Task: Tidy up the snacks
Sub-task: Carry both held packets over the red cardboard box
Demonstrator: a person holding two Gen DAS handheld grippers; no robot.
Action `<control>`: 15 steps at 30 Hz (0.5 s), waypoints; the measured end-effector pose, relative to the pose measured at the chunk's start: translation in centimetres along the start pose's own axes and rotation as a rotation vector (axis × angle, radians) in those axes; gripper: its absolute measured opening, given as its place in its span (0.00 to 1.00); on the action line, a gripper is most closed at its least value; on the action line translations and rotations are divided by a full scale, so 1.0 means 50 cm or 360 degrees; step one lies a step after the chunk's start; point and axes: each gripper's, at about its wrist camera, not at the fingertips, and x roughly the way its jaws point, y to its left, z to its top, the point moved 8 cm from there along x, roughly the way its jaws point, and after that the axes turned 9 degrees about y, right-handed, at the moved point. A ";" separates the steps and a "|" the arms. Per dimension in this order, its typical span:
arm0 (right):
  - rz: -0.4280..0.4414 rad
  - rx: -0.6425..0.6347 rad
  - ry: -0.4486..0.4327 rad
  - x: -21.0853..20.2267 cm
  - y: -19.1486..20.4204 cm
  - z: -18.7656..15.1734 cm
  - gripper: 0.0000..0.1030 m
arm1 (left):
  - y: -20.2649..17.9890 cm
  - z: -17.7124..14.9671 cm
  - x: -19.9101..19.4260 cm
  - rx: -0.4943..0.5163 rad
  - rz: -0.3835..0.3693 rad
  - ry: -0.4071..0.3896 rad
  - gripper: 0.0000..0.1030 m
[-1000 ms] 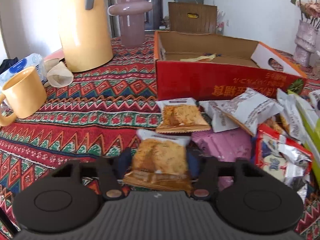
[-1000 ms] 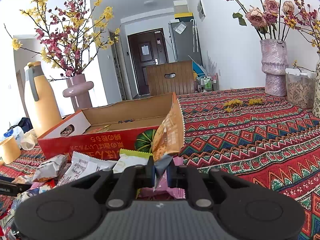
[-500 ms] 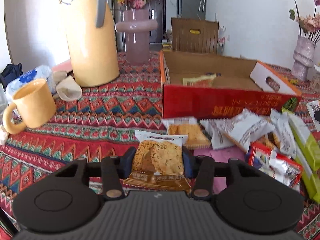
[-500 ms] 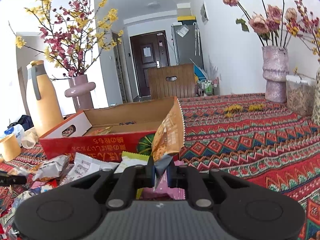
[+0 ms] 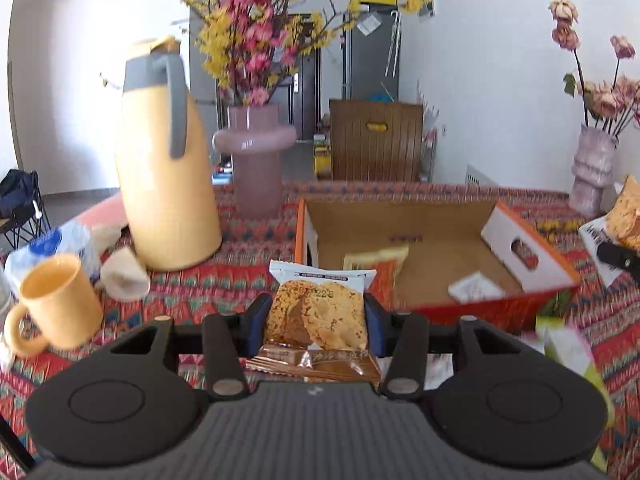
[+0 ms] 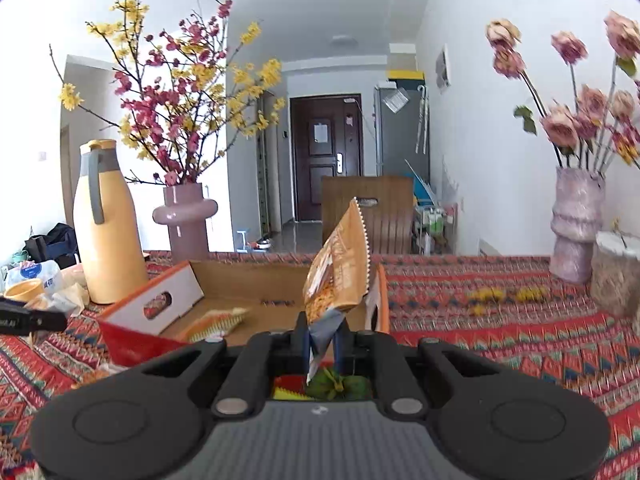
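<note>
My left gripper (image 5: 316, 316) is shut on a clear-wrapped cookie packet (image 5: 318, 312), held flat across its width above the patterned tablecloth. Just ahead lies the open red cardboard box (image 5: 532, 284), with an orange snack packet (image 5: 380, 266) and a small white packet (image 5: 474, 286) inside. My right gripper (image 6: 322, 340) is shut on the lower corner of an orange snack packet (image 6: 340, 264) that stands on edge, raised over the near wall of the same box (image 6: 138, 338). That packet and gripper also show at the right edge of the left wrist view.
A tall yellow jug (image 5: 166, 176), a yellow mug (image 5: 56, 304) and a pink vase (image 5: 256, 160) stand left of the box. Loose packets (image 5: 568, 344) lie at the box's near right. Another vase (image 6: 574, 224) and a jar (image 6: 616, 272) stand far right.
Both grippers have risen with their packets. The snack pile in front of the box has dropped out of sight below, and the box's inside now shows.
</note>
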 end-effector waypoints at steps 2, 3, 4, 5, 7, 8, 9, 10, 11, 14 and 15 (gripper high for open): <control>0.0006 -0.0014 -0.0004 0.013 0.006 0.017 0.10 | -0.006 0.022 0.007 -0.0010 -0.0001 -0.0017 0.47; 0.0010 -0.0017 -0.0003 0.021 0.008 0.025 0.10 | -0.010 0.034 0.013 -0.0014 0.0005 -0.0023 0.47; 0.0014 -0.0017 0.0001 0.031 0.009 0.034 0.10 | -0.013 0.044 0.019 -0.0017 0.0006 -0.0030 0.47; 0.0018 -0.0016 0.0004 0.040 0.012 0.040 0.10 | -0.015 0.054 0.025 -0.0021 0.0005 -0.0037 0.47; 0.0018 -0.0022 0.0009 0.061 0.017 0.054 0.10 | -0.021 0.071 0.039 -0.0037 0.0005 -0.0043 0.47; 0.0020 -0.0023 0.0010 0.070 0.020 0.059 0.10 | -0.024 0.079 0.047 -0.0046 0.0001 -0.0044 0.47; 0.0020 -0.0022 0.0012 0.082 0.023 0.065 0.10 | -0.028 0.086 0.054 -0.0050 -0.0002 -0.0049 0.47; 0.0019 -0.0019 0.0013 0.091 0.025 0.069 0.10 | -0.032 0.093 0.062 -0.0050 -0.0002 -0.0057 0.47; 0.0019 -0.0015 0.0019 0.105 0.027 0.074 0.10 | -0.037 0.099 0.072 -0.0052 -0.0001 -0.0061 0.47; 0.0015 0.0012 0.0039 0.142 0.029 0.077 0.10 | -0.051 0.113 0.100 -0.0062 -0.0014 -0.0066 0.47; 0.0016 0.0029 0.0045 0.153 0.027 0.076 0.10 | -0.056 0.115 0.111 -0.0067 -0.0016 -0.0070 0.47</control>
